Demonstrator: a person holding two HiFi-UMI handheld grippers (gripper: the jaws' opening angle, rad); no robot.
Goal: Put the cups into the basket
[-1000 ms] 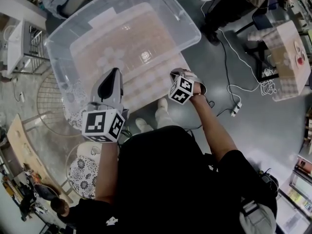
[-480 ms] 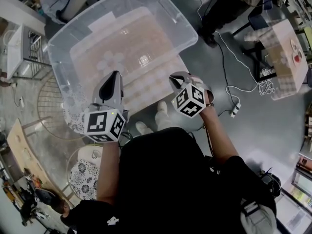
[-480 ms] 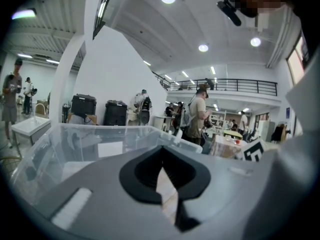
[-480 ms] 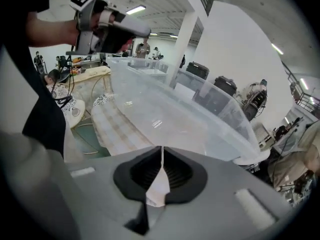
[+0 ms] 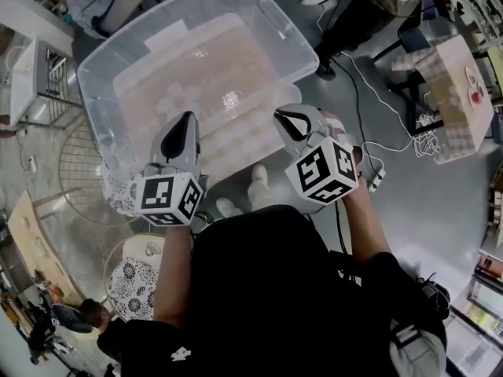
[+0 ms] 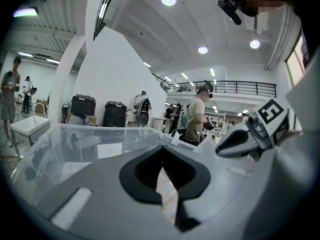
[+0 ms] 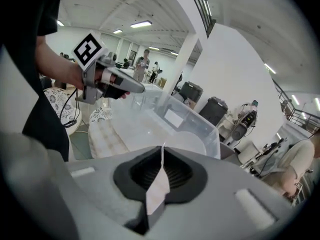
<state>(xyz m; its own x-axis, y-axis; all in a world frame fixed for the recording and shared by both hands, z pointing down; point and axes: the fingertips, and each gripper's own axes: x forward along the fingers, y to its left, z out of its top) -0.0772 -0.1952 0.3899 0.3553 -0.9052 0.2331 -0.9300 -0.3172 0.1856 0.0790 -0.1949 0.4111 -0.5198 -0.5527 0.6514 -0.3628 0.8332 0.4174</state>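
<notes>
2 closed grippers (image 5: 185,119) (image 5: 283,118) hover by the basket (image 5: 292,38).

The table (image 5: 245,144) has a pale striped cloth (image 7: 107,136) on it, with a lacy patterned edge (image 5: 118,196) hanging down on the left. The only thing sitting right on it is the big clear basket (image 5: 292,44), which covers nearly the whole top. The table looks round to me, but the basket hides most of it, so I'm not 100% sure. Underneath is a grey floor (image 5: 428,210), with cables (image 5: 423,141) and a power strip (image 5: 377,177) lying on it off to the right.
</notes>
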